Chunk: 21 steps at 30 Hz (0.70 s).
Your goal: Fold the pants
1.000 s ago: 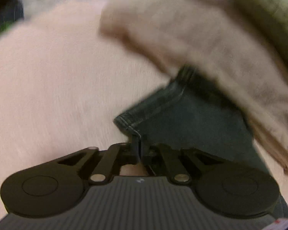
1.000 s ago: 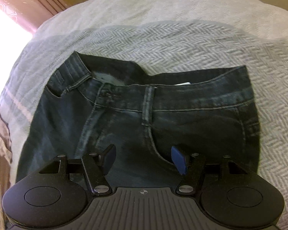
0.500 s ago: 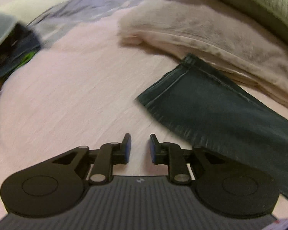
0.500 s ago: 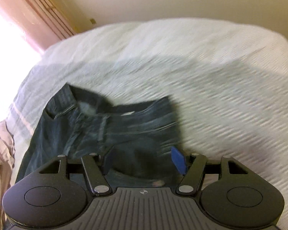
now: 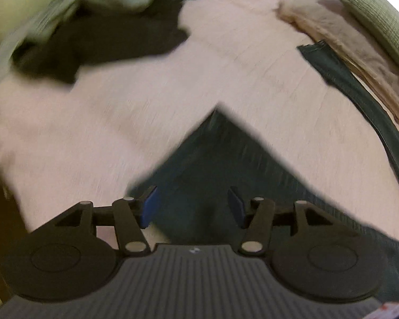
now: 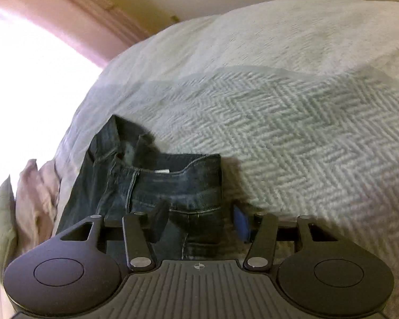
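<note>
herringbone bedspread [image 6: 292, 138], jeans [image 6: 173, 186] lengthwise toward camera, waistband away

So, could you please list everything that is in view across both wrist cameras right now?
jeans: one pair, dark blue denim, waistband end on the herringbone blanket; a leg below the left gripper and another running along the right edge of the left wrist view.
herringbone blanket: one, pale grey-green, covers the bed in the right wrist view.
pink sheet: one, pale pink, under the legs.
beige fleece blanket: one, bunched at upper right.
green cushion: one, olive, top right corner.
dark garment: blurred, black, upper left; count unclear.
curtain: pink, beside a bright window.
left gripper: black with blue pads, has just been opening, over a leg.
right gripper: has just been closing, not yet gripping, jeans edge between jaws.
</note>
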Each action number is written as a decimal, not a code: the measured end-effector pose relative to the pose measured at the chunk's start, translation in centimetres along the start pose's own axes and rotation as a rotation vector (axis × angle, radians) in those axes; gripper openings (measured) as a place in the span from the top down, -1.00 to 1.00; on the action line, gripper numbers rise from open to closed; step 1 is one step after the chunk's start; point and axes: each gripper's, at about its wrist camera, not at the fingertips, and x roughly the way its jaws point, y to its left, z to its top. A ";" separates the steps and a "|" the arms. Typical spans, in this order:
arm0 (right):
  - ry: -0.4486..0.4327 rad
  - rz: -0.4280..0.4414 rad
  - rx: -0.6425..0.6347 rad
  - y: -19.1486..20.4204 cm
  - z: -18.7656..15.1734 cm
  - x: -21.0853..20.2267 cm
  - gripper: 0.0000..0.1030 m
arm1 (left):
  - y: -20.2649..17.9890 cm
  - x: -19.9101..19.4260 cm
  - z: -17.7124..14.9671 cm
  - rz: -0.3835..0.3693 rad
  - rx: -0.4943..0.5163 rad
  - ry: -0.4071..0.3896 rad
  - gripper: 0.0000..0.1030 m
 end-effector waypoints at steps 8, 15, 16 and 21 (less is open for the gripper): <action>0.052 0.023 0.014 -0.8 0.1 0.2 0.03 | 2.1 3.6 -4.4 -0.056 -0.232 -0.014 -0.43; -0.024 0.069 -0.053 1.9 1.0 -2.6 0.99 | 0.7 -2.8 0.8 -0.178 -0.103 -0.305 0.94; -0.037 0.091 -0.062 2.1 1.3 -3.8 0.99 | 0.6 -4.0 1.3 -0.174 -0.064 -0.334 0.94; 0.027 0.023 -0.065 -0.9 -0.4 -6.2 0.99 | 3.9 -0.1 -1.6 -0.014 -0.010 -0.147 0.88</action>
